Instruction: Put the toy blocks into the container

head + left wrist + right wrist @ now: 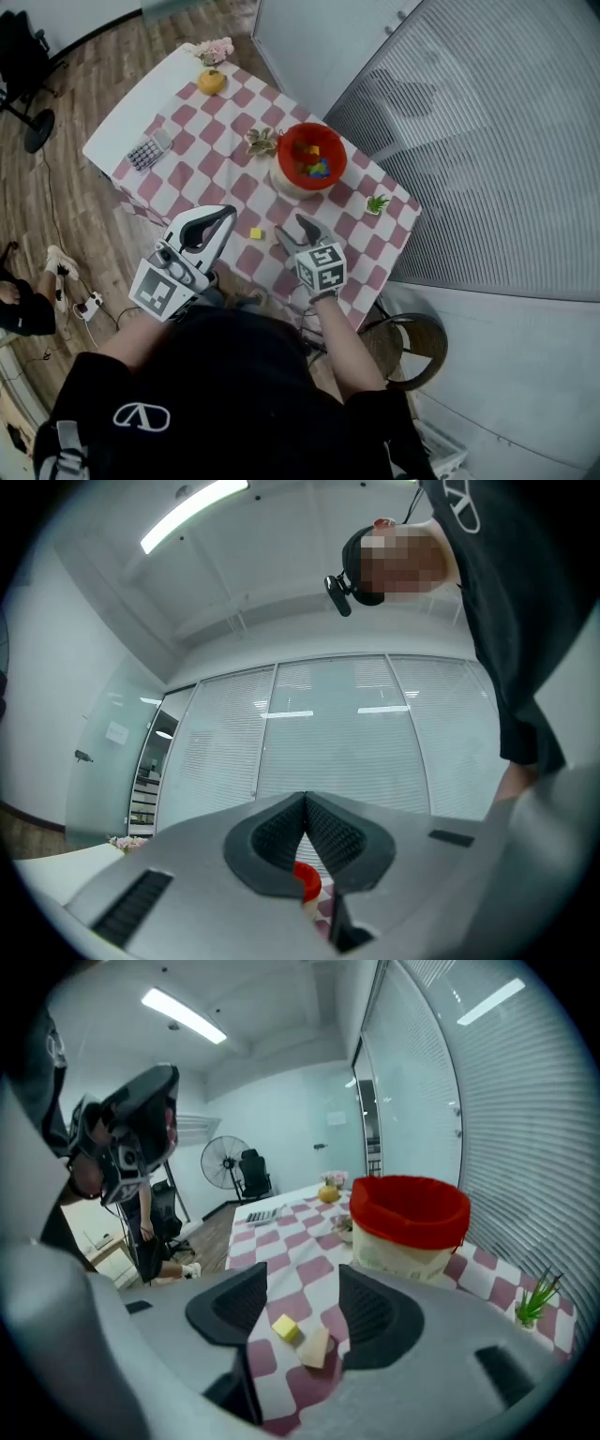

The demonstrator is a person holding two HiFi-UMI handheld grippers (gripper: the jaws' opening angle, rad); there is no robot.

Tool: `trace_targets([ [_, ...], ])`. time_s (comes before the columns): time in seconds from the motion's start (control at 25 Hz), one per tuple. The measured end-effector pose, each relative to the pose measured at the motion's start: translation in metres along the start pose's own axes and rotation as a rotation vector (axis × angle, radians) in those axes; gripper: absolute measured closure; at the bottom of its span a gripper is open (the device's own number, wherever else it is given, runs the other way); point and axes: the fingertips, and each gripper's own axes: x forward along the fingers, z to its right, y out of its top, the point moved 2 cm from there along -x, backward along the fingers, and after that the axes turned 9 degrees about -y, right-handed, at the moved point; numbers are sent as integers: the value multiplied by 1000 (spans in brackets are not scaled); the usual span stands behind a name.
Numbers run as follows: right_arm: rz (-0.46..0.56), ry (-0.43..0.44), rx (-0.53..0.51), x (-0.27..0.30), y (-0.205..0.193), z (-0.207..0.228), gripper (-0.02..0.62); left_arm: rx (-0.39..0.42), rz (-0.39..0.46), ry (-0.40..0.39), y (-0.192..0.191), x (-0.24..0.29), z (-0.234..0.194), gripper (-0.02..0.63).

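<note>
The red container [309, 155] stands on the checkered table [187, 122] with several coloured blocks inside. A yellow block [256, 233] lies on the cloth between my two grippers. In the right gripper view the yellow block [286, 1328] and a tan block [316, 1347] lie on the table below the open jaws, with the container [408, 1213] beyond them. My right gripper [296, 232] hovers open over the table's near side and holds nothing. My left gripper [225, 214] is shut and empty, tilted up toward the glass wall, with the container's red rim [307, 881] just showing under its jaws.
An orange [212, 82], pink flowers [216, 49] and a calculator [148, 150] sit at the table's far left end. A dried-leaf ornament [262, 142] lies beside the container and a small green plant [378, 202] near the right edge. A chair [412, 347] stands at the near corner.
</note>
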Motion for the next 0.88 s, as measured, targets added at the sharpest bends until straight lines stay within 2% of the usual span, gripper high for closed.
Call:
trace_targets([
  [0.12, -125, 25, -27, 26, -29, -3, 348, 3, 4, 20, 0, -4, -2, 600],
  [0.24, -248, 40, -42, 48, -55, -3, 348, 29, 55, 46, 13, -3, -6, 600],
  [0.32, -343, 43, -60, 61, -73, -3, 350, 36, 60, 58, 15, -5, -8, 600],
  [0.48, -505, 58, -46, 81, -109, -1, 374, 13, -4, 58, 1, -14, -8, 600],
  [0.6, -578, 55, -35, 89, -126, 1, 391, 27, 22, 79, 8, -15, -11, 600],
  [0.88, -691, 73, -7, 99, -144, 2, 402, 13, -12, 85, 0, -21, -11, 600],
])
